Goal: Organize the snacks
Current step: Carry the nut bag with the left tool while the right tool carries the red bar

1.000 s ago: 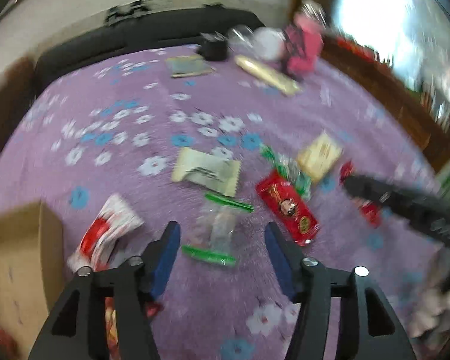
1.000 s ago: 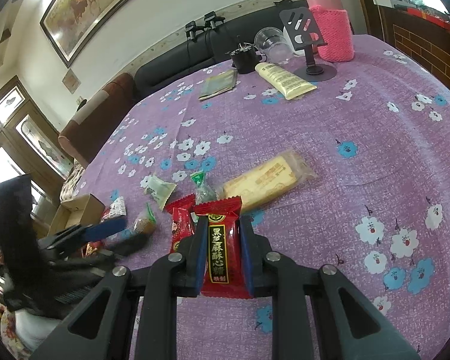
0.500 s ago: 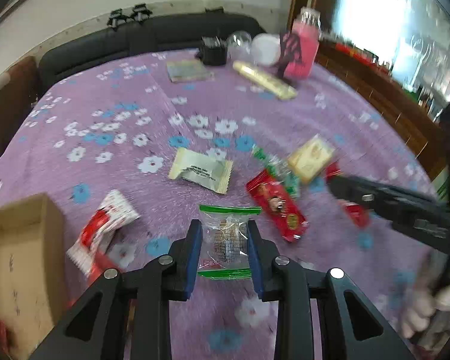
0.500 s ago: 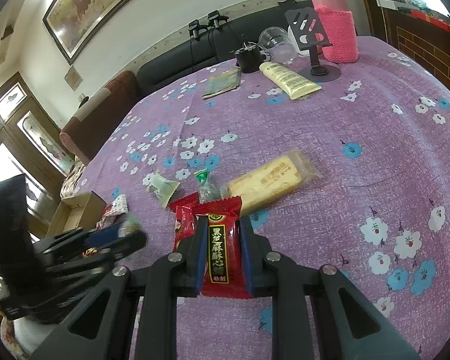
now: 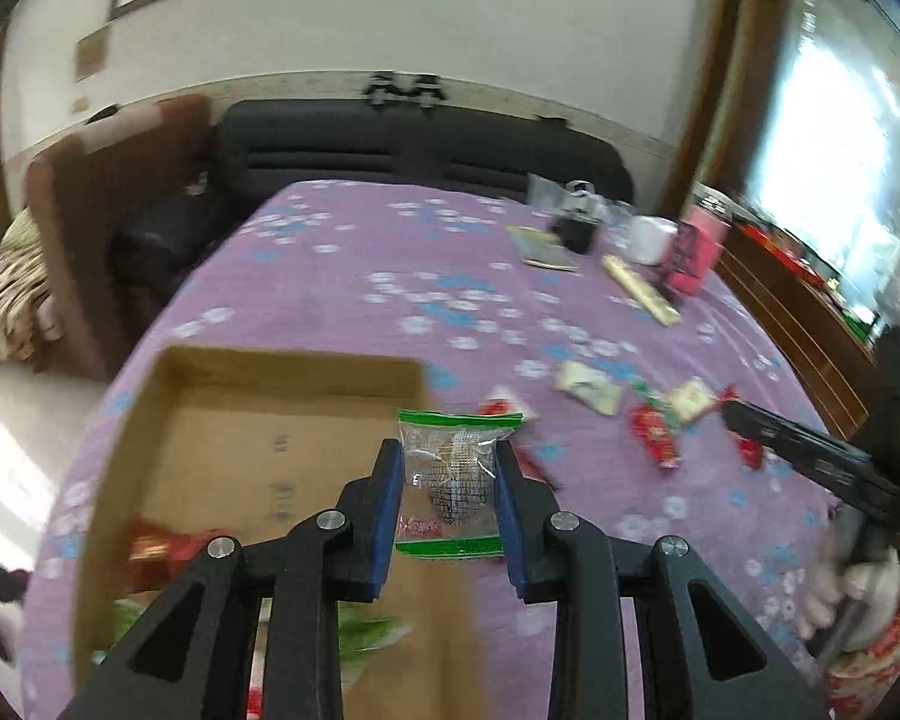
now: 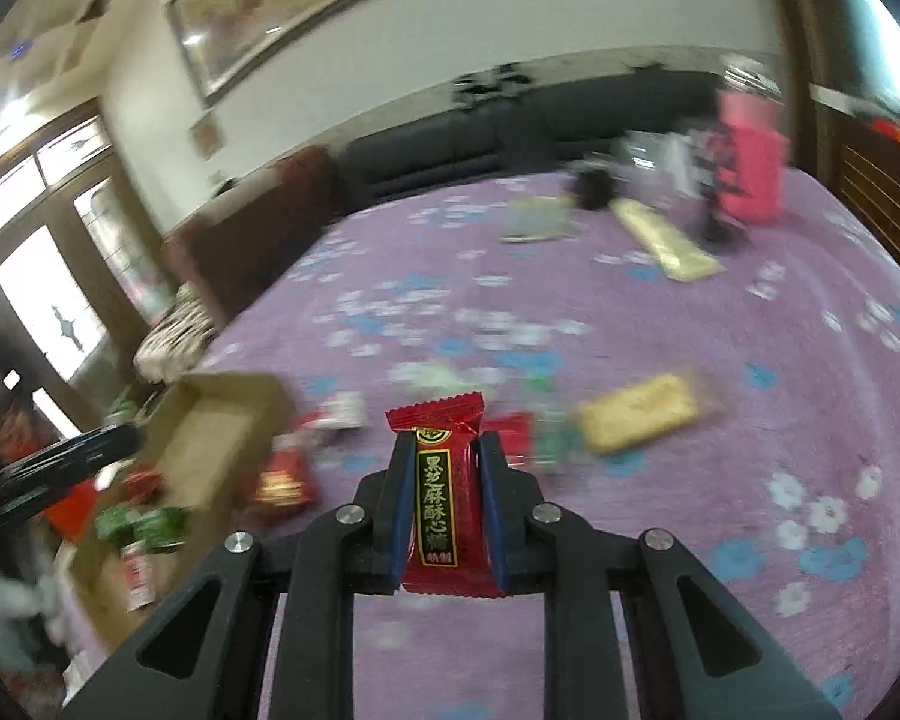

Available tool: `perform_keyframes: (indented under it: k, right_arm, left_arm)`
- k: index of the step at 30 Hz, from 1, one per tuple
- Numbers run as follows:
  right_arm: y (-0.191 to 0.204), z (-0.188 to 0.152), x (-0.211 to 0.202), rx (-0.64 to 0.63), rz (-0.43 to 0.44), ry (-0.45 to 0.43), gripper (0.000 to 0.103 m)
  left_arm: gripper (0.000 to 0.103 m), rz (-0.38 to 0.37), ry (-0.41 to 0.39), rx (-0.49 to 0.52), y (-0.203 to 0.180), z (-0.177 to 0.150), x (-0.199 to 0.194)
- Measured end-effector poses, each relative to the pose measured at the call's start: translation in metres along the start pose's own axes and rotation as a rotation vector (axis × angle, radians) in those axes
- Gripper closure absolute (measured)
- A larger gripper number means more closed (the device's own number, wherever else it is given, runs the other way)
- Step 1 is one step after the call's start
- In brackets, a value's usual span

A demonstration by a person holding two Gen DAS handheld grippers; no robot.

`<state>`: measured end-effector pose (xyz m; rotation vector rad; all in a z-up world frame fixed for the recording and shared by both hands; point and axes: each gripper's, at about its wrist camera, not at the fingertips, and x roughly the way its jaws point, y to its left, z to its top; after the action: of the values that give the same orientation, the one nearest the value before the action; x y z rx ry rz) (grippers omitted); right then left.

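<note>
My left gripper (image 5: 449,480) is shut on a clear snack packet with green ends (image 5: 453,480) and holds it above the right edge of an open cardboard box (image 5: 270,420). The box holds red and green packets (image 5: 162,546). My right gripper (image 6: 444,498) is shut on a red candy packet with gold lettering (image 6: 444,492), lifted above the purple flowered tablecloth (image 6: 630,312). The box also shows at the left of the right wrist view (image 6: 222,426). Loose snacks lie on the cloth: a yellow cracker packet (image 6: 636,411), red packets (image 5: 654,435), a white packet (image 5: 588,387).
At the far end of the table stand a pink-sleeved bottle (image 6: 750,174), a cream tube (image 6: 666,240), a black cup (image 5: 576,234) and a flat booklet (image 5: 546,249). A dark sofa (image 5: 390,144) and a brown armchair (image 5: 108,198) lie beyond the table.
My left gripper closed on the clear green-ended packet, lifted it and swung left over the box. My right gripper, still holding the red packet, rose and turned left.
</note>
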<state>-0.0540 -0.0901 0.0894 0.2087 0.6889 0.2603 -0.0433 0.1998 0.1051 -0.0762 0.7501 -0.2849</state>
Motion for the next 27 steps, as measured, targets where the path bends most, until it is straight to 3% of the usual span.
perform_keyframes:
  k: [7,13,18,20,24,27]
  right_arm:
    - [0.112,0.012,0.031,-0.141,0.171,0.127,0.083]
    - [0.197,0.000,0.095,-0.254,0.178,0.256,0.083]
    - [0.226,-0.021,0.131,-0.329,0.119,0.300,0.083]
    - [0.230,-0.026,0.139,-0.338,0.101,0.303,0.082]
    - [0.230,-0.028,0.135,-0.340,0.101,0.285,0.078]
    - [0.220,-0.023,0.123,-0.304,0.122,0.259,0.075]
  left_arm:
    - [0.072,0.097,0.058,-0.083,0.071,-0.003,0.014]
    - [0.072,0.125,0.109,-0.177,0.112,-0.009,0.036]
    - [0.067,0.085,0.097,-0.238,0.125,-0.016,0.035]
    - [0.058,0.078,0.076,-0.247,0.127,-0.018,0.028]
    - [0.049,0.085,0.029,-0.240,0.122,-0.018,0.012]
    - [0.035,0.069,-0.037,-0.242,0.112,-0.017,-0.006]
